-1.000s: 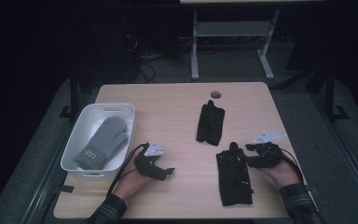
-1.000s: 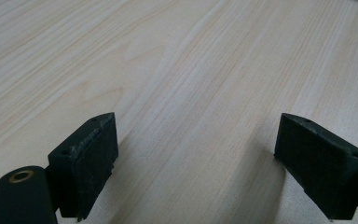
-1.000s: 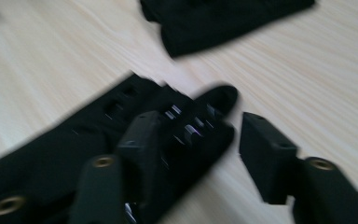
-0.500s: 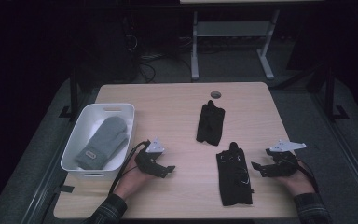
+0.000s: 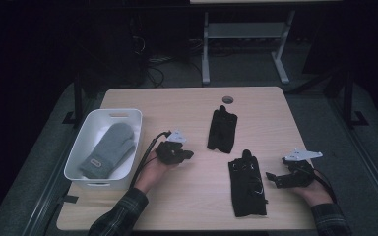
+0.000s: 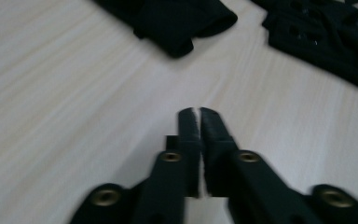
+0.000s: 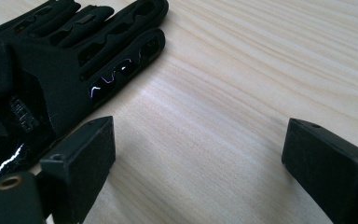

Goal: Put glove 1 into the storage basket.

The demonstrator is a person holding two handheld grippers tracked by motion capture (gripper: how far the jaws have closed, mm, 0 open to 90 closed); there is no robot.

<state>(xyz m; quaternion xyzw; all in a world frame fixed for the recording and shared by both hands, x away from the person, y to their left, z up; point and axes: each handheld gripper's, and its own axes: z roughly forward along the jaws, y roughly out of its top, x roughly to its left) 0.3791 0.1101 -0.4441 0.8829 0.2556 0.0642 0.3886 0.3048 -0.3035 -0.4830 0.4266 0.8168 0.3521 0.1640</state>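
Dim, dark-edged high view; bright, soft gripper views, motion blur on the left gripper's fingers (image 6: 200, 135).

both forearms wear dark plaid sleeves with a fine light check. the left gripper (image 5: 188, 154) is a black block with a pale grey three-cornered plate on top behind its jaws and a black cable looping back from its rear. the right gripper (image 5: 271, 177) is black too, with the same pale plate above and a dark cable trailing behind. close up, the left gripper's jaws are narrow matte black bars with brass-coloured screws at their bases; the right gripper's are broad black blocks, a brass-coloured screw below the left one
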